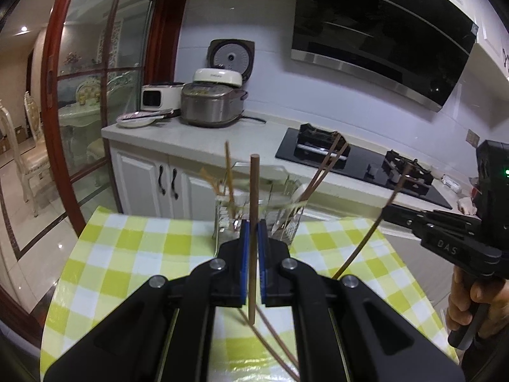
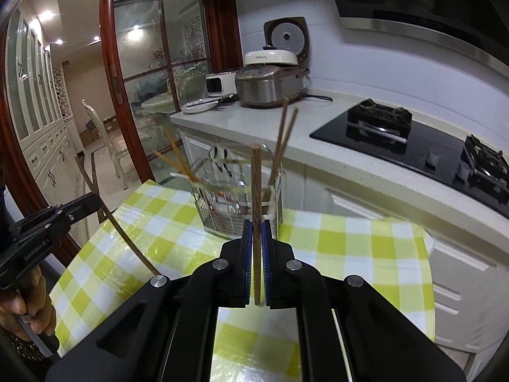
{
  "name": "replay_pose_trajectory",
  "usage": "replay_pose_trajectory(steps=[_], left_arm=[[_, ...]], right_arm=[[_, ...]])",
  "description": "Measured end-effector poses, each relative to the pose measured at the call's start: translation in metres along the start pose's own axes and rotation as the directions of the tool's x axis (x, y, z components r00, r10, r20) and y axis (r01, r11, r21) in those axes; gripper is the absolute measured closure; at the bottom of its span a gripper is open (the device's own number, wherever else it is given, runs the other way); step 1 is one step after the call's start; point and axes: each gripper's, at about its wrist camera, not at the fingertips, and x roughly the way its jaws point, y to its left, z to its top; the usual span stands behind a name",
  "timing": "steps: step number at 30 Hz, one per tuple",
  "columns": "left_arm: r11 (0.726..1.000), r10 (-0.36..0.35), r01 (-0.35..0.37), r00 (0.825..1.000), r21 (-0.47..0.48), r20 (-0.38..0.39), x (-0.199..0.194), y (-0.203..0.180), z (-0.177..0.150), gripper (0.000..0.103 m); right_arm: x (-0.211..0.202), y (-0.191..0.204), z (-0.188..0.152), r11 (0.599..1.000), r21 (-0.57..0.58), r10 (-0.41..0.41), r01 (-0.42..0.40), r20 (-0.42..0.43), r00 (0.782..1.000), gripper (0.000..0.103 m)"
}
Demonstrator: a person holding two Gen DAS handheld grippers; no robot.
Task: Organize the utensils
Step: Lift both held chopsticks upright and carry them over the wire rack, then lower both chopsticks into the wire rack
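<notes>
My left gripper (image 1: 253, 225) is shut on a brown chopstick (image 1: 254, 184) that stands upright between its blue pads. Just beyond it, a clear utensil holder (image 1: 229, 219) stands on the checked tablecloth (image 1: 133, 248). The holder has pale bamboo chopsticks (image 1: 228, 172) on its left side, and dark chopsticks (image 1: 324, 165) and a white spoon (image 1: 300, 191) on its right. My right gripper (image 2: 257, 222) is shut on another brown chopstick (image 2: 256, 178), also upright, in front of the holder (image 2: 222, 210). Each gripper shows in the other's view, right gripper (image 1: 388, 211) and left gripper (image 2: 95, 200), with its chopstick slanting. Loose chopsticks (image 1: 270, 334) lie on the cloth below the left gripper.
A white kitchen counter (image 1: 197, 133) runs behind the table, with a rice cooker (image 1: 213, 105), a small white appliance (image 1: 159, 95) and a black gas hob (image 1: 359, 159) under a black hood (image 1: 381, 31). A red-framed glass door (image 1: 95, 95) stands to the left. A hand (image 1: 467, 299) holds the right gripper.
</notes>
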Motion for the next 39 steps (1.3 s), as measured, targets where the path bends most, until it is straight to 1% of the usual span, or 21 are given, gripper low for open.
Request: replay_pose_trajectory(steps=[3,10,18,23,27,31,34,39], left_arm=[[1.000,-0.017,0.017,1.000,0.016,0.020,0.001,-0.005,0.020,0.098],[0.999,-0.027,0.024,0.997,0.049,0.078,0.005,-0.014,0.066,0.098],[0.997,-0.023,0.011,0.988,0.076,0.151,0.011,-0.019,0.119,0.098],[0.997,-0.016,0.001,0.982,0.083,0.188,0.017,-0.020,0.143,0.098],[0.997,-0.015,0.001,0.980,0.075,0.197,0.027,-0.018,0.150,0.098],[0.998,-0.015,0.004,0.980,0.056,0.198,0.040,-0.013,0.153,0.098],[0.999,0.001,-0.011,0.978,0.046,0.208,0.049,-0.010,0.151,0.098],[1.000,0.009,-0.014,0.975,0.025,0.220,0.058,-0.004,0.148,0.098]], right_arm=[[-0.001,0.004,0.019,1.000,-0.011,0.010,-0.010,0.013,1.000,0.096],[-0.003,0.013,0.068,0.999,-0.038,0.024,-0.022,0.059,0.998,0.097],[-0.002,0.022,0.120,0.998,-0.067,0.025,-0.018,0.108,0.994,0.096],[0.001,0.021,0.146,0.998,-0.063,0.025,-0.017,0.141,0.990,0.097],[0.006,0.017,0.161,0.999,-0.045,0.031,-0.025,0.161,0.986,0.097],[0.018,0.017,0.168,0.999,-0.039,0.033,-0.027,0.163,0.986,0.097],[0.028,0.018,0.168,0.999,-0.035,0.039,-0.034,0.165,0.985,0.097],[0.048,0.018,0.164,0.999,-0.026,0.030,-0.026,0.157,0.987,0.097]])
